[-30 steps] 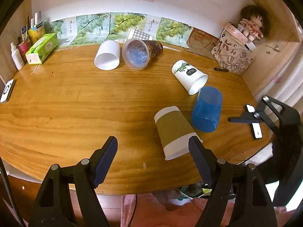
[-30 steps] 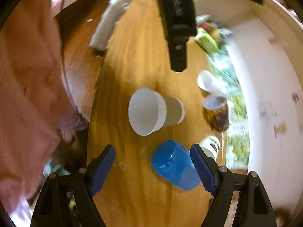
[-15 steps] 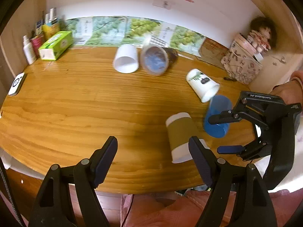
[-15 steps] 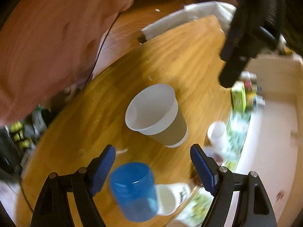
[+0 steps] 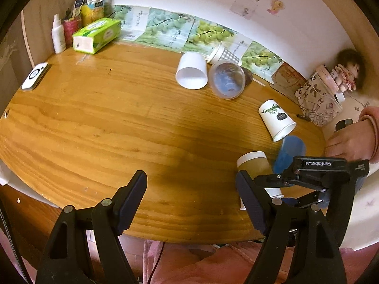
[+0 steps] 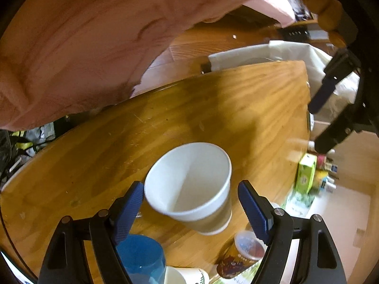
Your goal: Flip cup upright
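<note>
From the right gripper you look straight into the white mouth of the brown paper cup, lying on its side between the spread fingers, neither visibly touching. The left gripper, fingers also wide apart and empty, shows it near the wooden tabletop edge beside a blue cup, a tissue box against the wall.
</note>
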`<state>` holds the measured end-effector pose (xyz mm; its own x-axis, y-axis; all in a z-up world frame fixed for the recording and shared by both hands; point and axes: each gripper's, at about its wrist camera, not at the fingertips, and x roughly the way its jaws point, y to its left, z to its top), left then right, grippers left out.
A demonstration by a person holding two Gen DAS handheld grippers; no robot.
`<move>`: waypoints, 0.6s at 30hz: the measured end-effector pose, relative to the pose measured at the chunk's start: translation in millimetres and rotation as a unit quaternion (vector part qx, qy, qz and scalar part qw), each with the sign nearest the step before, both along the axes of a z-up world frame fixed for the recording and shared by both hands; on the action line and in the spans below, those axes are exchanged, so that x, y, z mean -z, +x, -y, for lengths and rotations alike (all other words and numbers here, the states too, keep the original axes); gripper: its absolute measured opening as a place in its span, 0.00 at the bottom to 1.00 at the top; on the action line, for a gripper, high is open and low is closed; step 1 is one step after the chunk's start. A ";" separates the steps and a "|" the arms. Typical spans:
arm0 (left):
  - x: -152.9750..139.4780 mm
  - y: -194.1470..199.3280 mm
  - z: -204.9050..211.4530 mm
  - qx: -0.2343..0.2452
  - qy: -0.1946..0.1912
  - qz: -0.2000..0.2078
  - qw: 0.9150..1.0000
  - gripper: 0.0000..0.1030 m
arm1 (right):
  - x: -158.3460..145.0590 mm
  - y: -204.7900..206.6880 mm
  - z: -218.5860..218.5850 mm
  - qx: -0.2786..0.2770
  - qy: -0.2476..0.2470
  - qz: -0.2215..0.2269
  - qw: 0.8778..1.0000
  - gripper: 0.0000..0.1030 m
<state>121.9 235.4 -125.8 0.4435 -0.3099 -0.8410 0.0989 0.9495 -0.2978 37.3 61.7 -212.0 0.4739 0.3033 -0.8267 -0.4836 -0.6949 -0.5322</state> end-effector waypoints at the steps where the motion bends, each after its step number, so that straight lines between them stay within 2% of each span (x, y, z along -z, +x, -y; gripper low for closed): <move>1: 1.2 1.0 -1.1 -0.001 -0.002 -0.003 1.000 0.78 | 2.4 -0.1 0.0 -0.008 -0.005 0.002 1.000 0.78; 4: 2.2 4.2 -3.6 -0.002 -0.005 -0.007 1.000 0.78 | 8.1 1.6 0.6 -0.028 -0.014 0.012 0.999 0.75; 8: 2.0 5.9 -4.2 -0.001 -0.005 -0.007 1.000 0.78 | 8.6 6.8 -4.5 -0.019 -0.021 0.005 1.000 0.69; 13: 0.9 8.7 -3.5 0.003 -0.001 -0.008 1.000 0.78 | 5.8 7.8 -8.8 -0.011 -0.012 -0.003 1.000 0.68; 18: -1.6 10.7 -5.4 0.001 0.001 -0.005 1.000 0.78 | -1.4 9.8 -15.5 0.028 0.014 -0.017 0.999 0.68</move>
